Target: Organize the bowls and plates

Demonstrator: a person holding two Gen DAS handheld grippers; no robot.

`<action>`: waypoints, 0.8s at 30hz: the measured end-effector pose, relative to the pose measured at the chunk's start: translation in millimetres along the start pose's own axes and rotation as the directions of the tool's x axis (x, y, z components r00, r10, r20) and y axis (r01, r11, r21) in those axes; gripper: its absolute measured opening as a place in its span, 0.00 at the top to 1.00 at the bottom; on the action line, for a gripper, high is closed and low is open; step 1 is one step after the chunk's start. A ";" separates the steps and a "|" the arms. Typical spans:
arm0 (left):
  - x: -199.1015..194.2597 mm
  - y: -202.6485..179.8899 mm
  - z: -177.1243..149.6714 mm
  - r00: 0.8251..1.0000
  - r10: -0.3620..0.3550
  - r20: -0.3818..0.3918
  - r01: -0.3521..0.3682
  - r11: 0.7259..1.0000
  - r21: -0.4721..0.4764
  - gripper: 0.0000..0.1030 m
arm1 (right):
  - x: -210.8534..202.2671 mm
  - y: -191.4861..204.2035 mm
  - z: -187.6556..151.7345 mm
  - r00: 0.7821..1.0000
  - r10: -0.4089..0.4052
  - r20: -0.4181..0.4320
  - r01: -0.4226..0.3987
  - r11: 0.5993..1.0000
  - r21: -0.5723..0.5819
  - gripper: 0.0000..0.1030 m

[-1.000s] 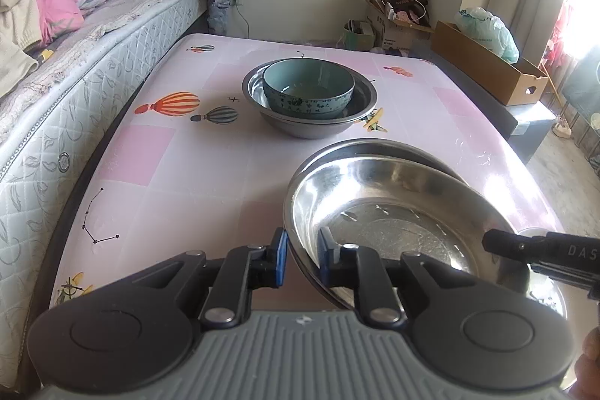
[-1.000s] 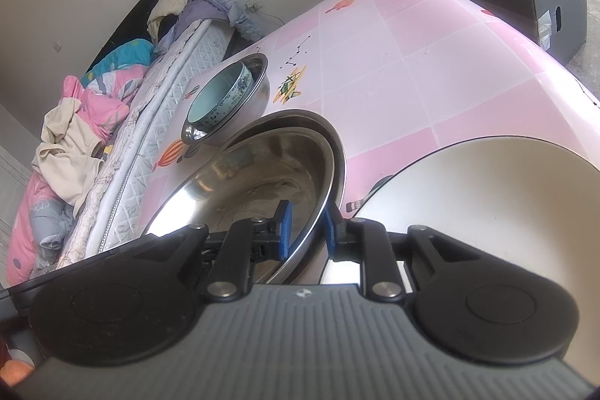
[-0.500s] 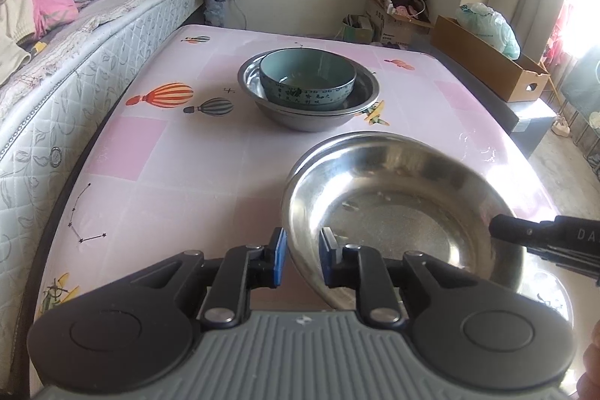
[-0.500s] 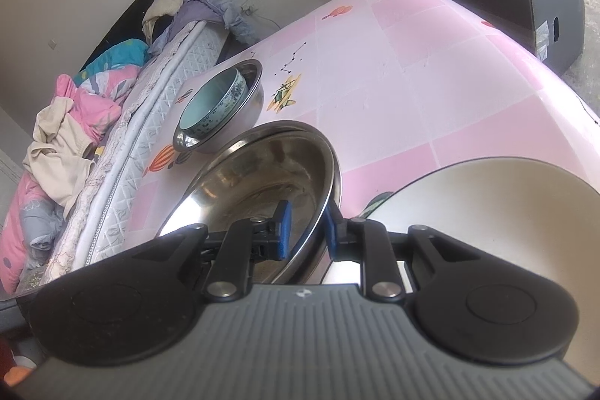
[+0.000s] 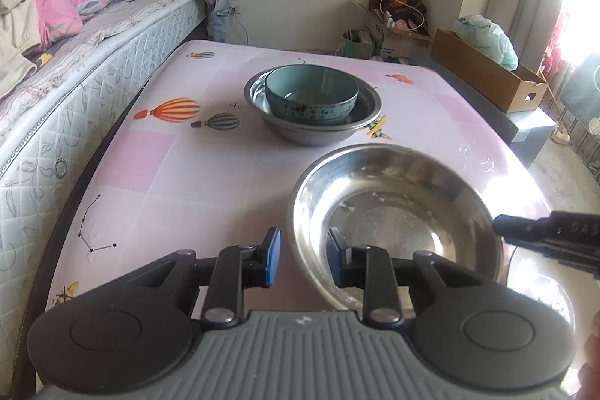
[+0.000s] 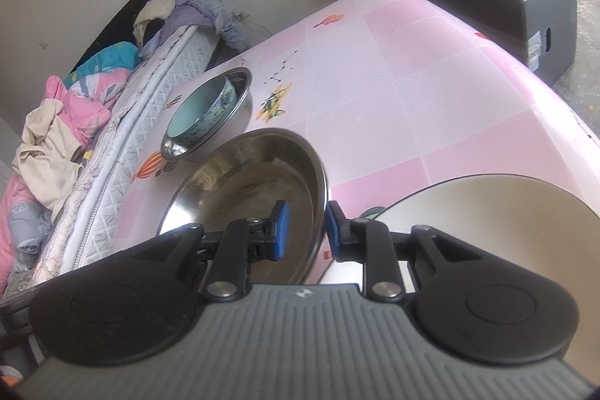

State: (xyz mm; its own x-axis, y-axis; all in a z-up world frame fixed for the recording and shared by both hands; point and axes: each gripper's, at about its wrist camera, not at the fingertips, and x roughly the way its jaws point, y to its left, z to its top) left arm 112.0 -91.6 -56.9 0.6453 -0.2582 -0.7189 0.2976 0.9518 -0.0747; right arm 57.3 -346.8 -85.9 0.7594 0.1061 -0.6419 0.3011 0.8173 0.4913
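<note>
A large steel bowl (image 5: 393, 220) rests on the pink table, close in front of both grippers. My left gripper (image 5: 303, 261) straddles its near-left rim; its jaws are opening and the blue pads stand clear of the metal. My right gripper (image 6: 306, 231) straddles the bowl's (image 6: 255, 182) right rim, its jaws also opening, with a gap at the inner pad. One of the right gripper's fingers (image 5: 532, 235) shows at the bowl's right side. Farther back, a teal bowl (image 5: 311, 96) sits nested in another steel bowl (image 5: 318, 134). A white plate (image 6: 487, 212) lies just right of the near bowl.
A mattress (image 5: 75, 92) piled with clothes runs along the table's left side. Past the right edge stand a grey cabinet (image 6: 525, 6) and cardboard boxes (image 5: 483, 74). The pink tablecloth (image 5: 187, 175) lies bare left of the bowls.
The near steel bowl has come down from a tilt and settled flat, covering the second rim seen under it. The left jaws have spread off its rim; the right jaws widened slightly.
</note>
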 end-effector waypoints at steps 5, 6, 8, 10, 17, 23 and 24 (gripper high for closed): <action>2.3 2.3 -3.8 1.000 -0.003 -0.018 0.003 1.000 -0.003 0.73 | -7.4 1.7 0.3 1.000 -0.008 0.027 0.008 1.000 -0.016 0.79; 2.6 2.3 -4.5 1.000 -0.005 -0.022 0.005 1.000 -0.001 0.73 | -8.9 2.0 0.5 1.000 -0.008 0.031 0.008 1.000 -0.019 0.79; 3.7 2.1 -6.7 0.999 -0.009 -0.031 0.009 1.000 0.002 0.71 | -12.6 2.0 0.2 0.999 -0.008 0.034 0.008 1.000 -0.023 0.79; 5.8 2.7 -8.6 0.999 -0.014 -0.049 0.014 1.000 -0.004 0.68 | -17.0 0.6 -1.1 0.999 -0.007 0.038 0.008 1.000 -0.023 0.79; -0.5 9.3 -12.4 0.997 -0.050 -0.060 0.046 0.997 -0.062 0.48 | -36.4 -15.1 -6.1 0.998 -0.004 0.055 0.003 1.000 0.029 0.79; -22.8 12.6 -14.0 0.999 -0.044 -0.020 0.042 0.996 -0.083 0.36 | -59.9 -39.0 -8.6 0.997 -0.007 0.073 0.000 0.996 0.093 0.71; -27.4 12.8 -15.2 0.999 -0.042 -0.013 0.041 0.995 -0.086 0.35 | -65.8 -43.1 -9.7 0.997 -0.011 0.080 0.003 0.995 0.100 0.69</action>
State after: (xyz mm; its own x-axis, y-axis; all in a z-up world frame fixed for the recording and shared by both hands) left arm 87.5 -69.8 -48.6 0.6231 -0.2958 -0.7241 0.2623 0.9511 -0.1628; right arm -11.2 -383.4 -70.5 0.7997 0.0517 -0.5981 0.3592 0.7571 0.5457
